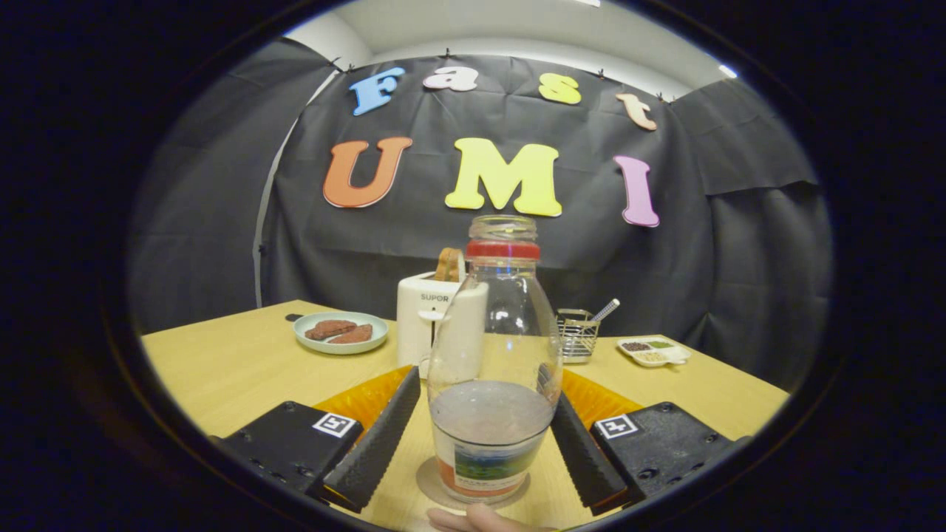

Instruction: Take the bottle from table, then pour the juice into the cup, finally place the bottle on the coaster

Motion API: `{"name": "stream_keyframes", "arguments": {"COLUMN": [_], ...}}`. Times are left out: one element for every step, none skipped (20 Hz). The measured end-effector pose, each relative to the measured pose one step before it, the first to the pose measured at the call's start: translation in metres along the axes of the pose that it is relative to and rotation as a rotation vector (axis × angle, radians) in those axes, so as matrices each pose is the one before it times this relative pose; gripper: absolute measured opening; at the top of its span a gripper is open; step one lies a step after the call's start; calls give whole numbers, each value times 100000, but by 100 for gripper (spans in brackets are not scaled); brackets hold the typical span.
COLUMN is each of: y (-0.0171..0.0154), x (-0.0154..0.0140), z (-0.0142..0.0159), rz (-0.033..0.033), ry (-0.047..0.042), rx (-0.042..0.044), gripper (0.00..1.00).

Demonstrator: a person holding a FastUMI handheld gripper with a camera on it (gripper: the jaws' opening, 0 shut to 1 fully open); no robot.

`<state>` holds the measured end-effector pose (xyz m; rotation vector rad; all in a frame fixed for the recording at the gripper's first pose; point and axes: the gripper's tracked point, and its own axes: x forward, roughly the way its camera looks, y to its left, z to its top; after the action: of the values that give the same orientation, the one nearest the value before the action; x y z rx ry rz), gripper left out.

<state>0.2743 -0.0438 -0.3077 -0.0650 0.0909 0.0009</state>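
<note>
Fingertip point(473, 519) at 6 o'clock; bottle point(494, 355) upright on coaster point(432, 484), between the hand-held gripper's point(480, 414) spread fingers, left clearly apart.

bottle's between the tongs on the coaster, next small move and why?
Probably back the tongs straight off. The bottle stands upright on the coaster, with a visible gap to the left finger; the right finger is close beside it, contact unclear. Retreat slowly so neither finger tips it. A fingertip shows near the coaster.
</note>
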Motion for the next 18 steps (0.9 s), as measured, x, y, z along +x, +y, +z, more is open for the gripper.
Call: {"name": "stream_keyframes", "arguments": {"y": [77, 111, 113, 196, 287, 75, 32, -53, -224, -80, -75, -203, -234, -253, -211, -147, 5, -22], "x": [-146, -151, -224, -225, -26, -182, -316, -206, -175, -228, -234, -170, -228, -361, -171, -248, -231, -170], "z": [23, 167, 337, 399, 340, 428, 352, 576, 475, 565, 472, 389, 414, 497, 446, 425, 322, 371], "rz": [1002, 877, 718, 976, 920, 380, 119, -282, -894, -458, -581, -608, -687, -592, -366, -206, 107, -183], "ry": [122, 335, -190, -217, -200, -98, -578, -887, -812, -890, -549, -350, -341, -729, -516, -615, -285, -83], "rx": [1146, 543, 251, 161, -679, -376, 56, 998, 1079, 690, 19, -206, -374, -212, 101, 294, 218, -28], "gripper": [100, 100, 100, 100, 100, 100, 100, 100, 100, 100, 100, 100, 100, 100, 100, 100, 100, 100]}}
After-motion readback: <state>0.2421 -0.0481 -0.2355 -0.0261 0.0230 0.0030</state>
